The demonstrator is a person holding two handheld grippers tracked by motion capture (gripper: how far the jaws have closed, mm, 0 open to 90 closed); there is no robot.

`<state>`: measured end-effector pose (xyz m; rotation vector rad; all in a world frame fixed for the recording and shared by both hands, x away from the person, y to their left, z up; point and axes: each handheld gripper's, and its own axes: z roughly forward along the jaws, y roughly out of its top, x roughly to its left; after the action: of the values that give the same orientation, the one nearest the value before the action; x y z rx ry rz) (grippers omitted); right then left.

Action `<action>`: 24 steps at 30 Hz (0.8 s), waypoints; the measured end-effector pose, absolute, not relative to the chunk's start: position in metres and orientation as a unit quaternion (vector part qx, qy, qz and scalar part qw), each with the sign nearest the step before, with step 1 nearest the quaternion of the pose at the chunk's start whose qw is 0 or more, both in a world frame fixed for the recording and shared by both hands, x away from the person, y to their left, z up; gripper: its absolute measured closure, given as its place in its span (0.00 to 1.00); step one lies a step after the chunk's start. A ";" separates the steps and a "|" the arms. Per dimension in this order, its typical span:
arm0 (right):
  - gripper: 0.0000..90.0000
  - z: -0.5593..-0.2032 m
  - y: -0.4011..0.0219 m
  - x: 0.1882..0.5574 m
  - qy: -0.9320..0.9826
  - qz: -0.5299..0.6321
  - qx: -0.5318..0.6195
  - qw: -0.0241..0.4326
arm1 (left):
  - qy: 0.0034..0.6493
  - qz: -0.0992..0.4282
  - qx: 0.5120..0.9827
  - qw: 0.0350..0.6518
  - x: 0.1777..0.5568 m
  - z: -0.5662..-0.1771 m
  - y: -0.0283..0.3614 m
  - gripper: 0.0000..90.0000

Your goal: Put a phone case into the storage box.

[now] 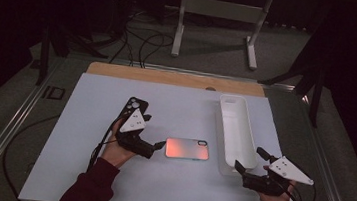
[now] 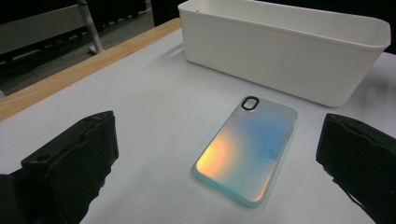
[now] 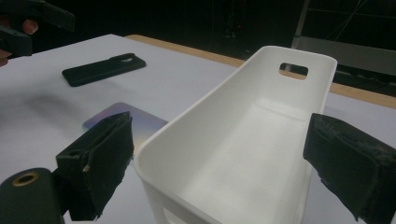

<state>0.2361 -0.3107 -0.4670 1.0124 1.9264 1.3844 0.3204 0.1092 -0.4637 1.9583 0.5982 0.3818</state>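
Observation:
An iridescent phone case lies back up on the white mat, left of a long white bin. My left gripper is open just left of the case, its jaws pointing at it. In the left gripper view the case lies ahead between the spread jaws of the left gripper, untouched. My right gripper is open at the bin's near right corner. In the right gripper view its jaws stand either side of the near end of the empty bin.
A black phone case lies on the mat behind my left hand, also seen as the black case. A wooden table edge runs along the back. Cables and a white stand's legs are on the floor beyond.

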 end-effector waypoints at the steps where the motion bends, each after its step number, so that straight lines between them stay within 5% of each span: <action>1: 0.09 -0.467 -0.311 0.236 0.717 0.516 0.377 0.277 | 0.247 0.157 0.812 0.505 0.321 -0.464 0.108 0.00; 24: 0.09 -0.467 -0.310 0.236 0.719 0.516 0.376 0.275 | 0.236 0.125 0.835 0.482 0.336 -0.481 0.082 0.00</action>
<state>0.2362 -0.3104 -0.4671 1.0098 1.9317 1.3877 0.3363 0.0825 -0.4813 2.0345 0.5754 0.3037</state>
